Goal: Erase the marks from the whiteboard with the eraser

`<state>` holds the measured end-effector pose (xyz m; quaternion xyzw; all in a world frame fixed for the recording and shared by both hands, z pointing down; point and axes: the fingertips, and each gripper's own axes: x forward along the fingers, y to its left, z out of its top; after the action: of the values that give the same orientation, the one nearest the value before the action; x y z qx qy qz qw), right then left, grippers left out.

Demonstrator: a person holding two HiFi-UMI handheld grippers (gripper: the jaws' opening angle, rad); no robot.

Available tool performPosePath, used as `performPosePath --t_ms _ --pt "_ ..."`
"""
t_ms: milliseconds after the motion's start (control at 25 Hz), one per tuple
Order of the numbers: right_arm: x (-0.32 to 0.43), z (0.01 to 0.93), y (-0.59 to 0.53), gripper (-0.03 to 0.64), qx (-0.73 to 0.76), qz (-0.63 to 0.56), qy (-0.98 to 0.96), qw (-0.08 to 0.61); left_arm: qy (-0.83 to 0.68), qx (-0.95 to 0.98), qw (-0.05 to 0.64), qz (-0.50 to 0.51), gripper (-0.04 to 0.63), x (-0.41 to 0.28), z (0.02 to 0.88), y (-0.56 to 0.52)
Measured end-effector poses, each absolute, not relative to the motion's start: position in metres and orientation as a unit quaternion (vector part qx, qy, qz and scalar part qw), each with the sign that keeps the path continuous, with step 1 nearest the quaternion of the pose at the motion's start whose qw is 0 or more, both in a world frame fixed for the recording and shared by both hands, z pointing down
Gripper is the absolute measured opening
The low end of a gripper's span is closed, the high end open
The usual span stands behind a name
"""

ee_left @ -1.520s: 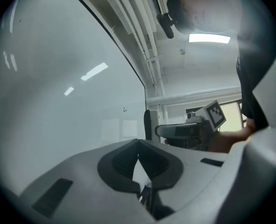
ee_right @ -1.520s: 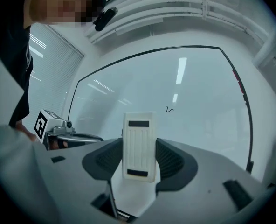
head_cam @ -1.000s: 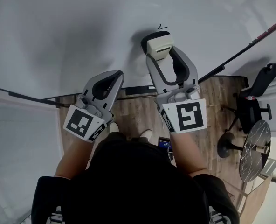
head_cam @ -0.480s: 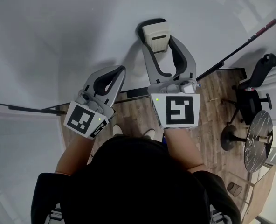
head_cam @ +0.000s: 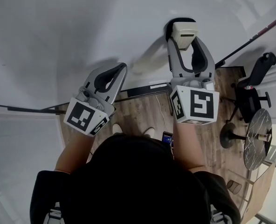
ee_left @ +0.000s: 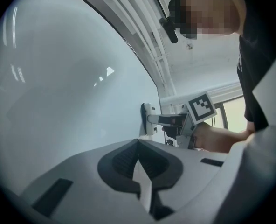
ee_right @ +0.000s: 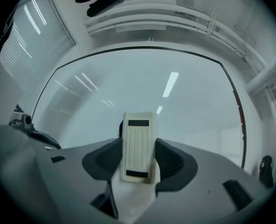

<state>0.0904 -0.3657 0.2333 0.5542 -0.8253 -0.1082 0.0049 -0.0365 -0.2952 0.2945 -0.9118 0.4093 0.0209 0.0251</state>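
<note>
Left gripper (head_cam: 118, 70) is the one closer to the person's body. Its jaws are squeezed right together tip to tip with nothing in them, and the tips sit right up at the whiteboard (head_cam: 72, 27). Can't tell if they actually touch it.

Right gripper (head_cam: 184, 37) reaches further out. Its jaws are parted just as wide as the eraser (head_cam: 185, 31) and clamped on its two long sides. The eraser pokes out past the jaw tips, with its cream ribbed back facing the gripper and its dark pad side flat against the board. From the left gripper view it sits beyond and to the right of those closed jaws.

Way off to the right of the right jaws, an office chair (head_cam: 257, 92) and a round table (head_cam: 255, 143) stand on the wood floor (head_cam: 142, 108).
</note>
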Motion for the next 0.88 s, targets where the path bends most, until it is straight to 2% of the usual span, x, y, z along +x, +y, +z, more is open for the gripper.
performPosePath --t_ms 240,440,680,880 --pt "0.149 0.229 -0.383 0.222 0.602 -0.086 -0.794 -0.004 0.41 -0.911 0.026 0.018 0.005 -0.037 0.285 -0.294" --pt "0.158 0.226 -0.383 0.222 0.605 -0.081 -0.792 -0.008 0.413 -0.91 0.029 0.017 0.005 -0.035 0.279 -0.298" --pt "0.137 0.226 -0.366 0.221 0.585 -0.071 -0.808 -0.012 0.408 -0.912 0.029 0.02 0.005 -0.041 0.281 -0.301" --pt "0.067 0.208 -0.341 0.221 0.533 -0.126 -0.837 -0.002 0.4 -0.916 0.029 0.023 0.005 -0.04 0.281 -0.307"
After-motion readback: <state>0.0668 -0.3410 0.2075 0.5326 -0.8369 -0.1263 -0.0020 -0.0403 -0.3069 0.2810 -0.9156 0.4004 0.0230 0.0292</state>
